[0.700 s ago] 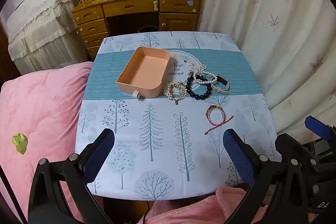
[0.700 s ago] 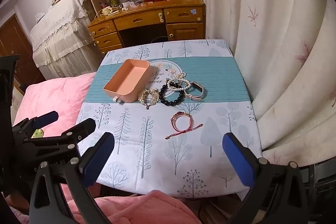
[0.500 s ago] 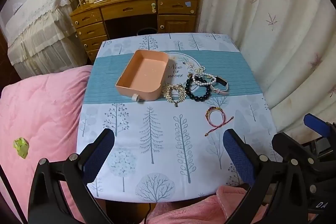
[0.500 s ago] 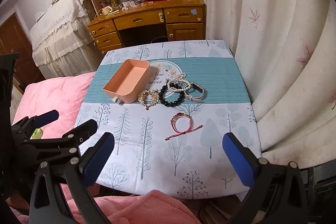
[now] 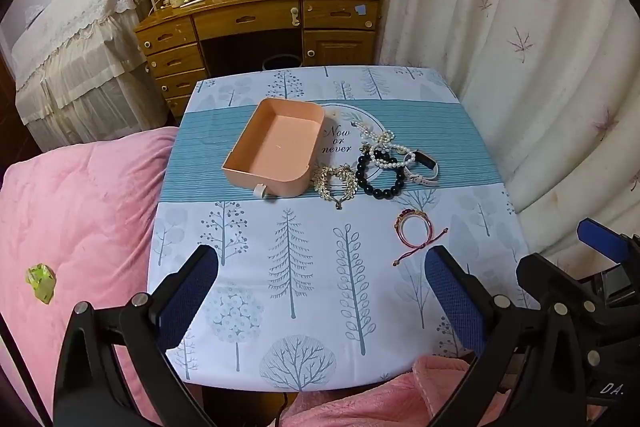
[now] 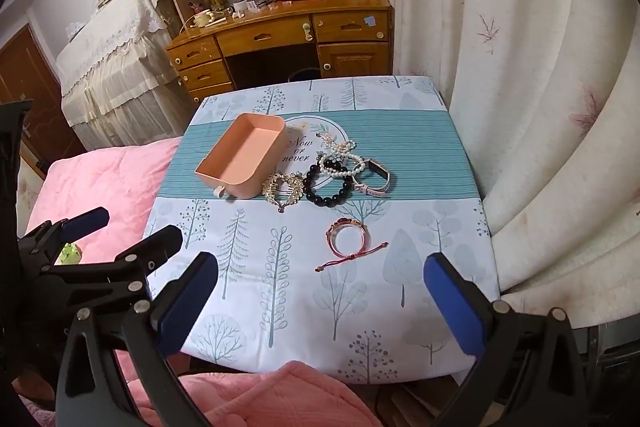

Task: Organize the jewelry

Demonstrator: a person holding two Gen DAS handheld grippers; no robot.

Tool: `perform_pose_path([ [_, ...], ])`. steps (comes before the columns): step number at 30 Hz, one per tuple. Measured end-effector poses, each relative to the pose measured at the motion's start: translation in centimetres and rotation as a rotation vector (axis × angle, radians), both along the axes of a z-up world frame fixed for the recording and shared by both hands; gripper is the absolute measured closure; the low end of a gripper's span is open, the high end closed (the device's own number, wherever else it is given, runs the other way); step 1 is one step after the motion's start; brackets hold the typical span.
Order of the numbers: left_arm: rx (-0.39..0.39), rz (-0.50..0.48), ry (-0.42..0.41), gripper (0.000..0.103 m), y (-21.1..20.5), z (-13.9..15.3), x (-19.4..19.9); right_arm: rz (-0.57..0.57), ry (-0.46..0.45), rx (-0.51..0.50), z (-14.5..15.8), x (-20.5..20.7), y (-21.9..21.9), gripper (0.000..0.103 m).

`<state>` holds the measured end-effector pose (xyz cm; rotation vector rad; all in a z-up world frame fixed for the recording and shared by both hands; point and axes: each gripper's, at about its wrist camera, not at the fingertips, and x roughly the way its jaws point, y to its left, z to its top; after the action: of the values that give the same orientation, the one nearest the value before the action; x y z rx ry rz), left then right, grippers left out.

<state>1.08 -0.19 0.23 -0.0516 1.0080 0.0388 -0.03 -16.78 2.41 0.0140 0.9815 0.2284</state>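
I hold two tools low at the near edge of a tabletop (image 5: 248,267) covered in a tree-print cloth. My left tool (image 5: 320,291) is released, its blue pads spread wide with nothing between them. My right tool (image 6: 320,297) is likewise released and empty.

The jewelry lies ahead of both tools, in the middle of each frame. A peach tray (image 5: 276,151) sits empty, its long axis running away from me and slightly to the right. Just right of the tray lie a gold leaf bracelet (image 5: 336,183), a black bead bracelet (image 5: 380,179), a pearl strand (image 5: 384,147) overlapping the beads, and a white watch band (image 5: 420,171). Nearer to me, apart from that cluster, lies a pink cord bracelet (image 6: 347,237), its cord tail trailing toward the lower left of the right wrist frame.

The pink cord bracelet sits almost centred between my right tool's pads, but off to the right in the left wrist view, so I judge my right hand the nearer one to it.

Compared with a moment ago, the left view has edged slightly forward and tipped up; the right view is nearly unchanged. No jewelry has moved.
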Motion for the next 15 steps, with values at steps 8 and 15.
perform_pose_path([
  [8,0.001,0.002,0.002,0.001,0.27,-0.16,0.36,-0.004,0.005,-0.006,-0.54,0.37,0.46,0.000],
  [15,0.002,0.001,0.001,0.001,0.18,-0.06,0.28,-0.006,0.007,-0.010,-0.80,0.38,0.60,0.000],
])
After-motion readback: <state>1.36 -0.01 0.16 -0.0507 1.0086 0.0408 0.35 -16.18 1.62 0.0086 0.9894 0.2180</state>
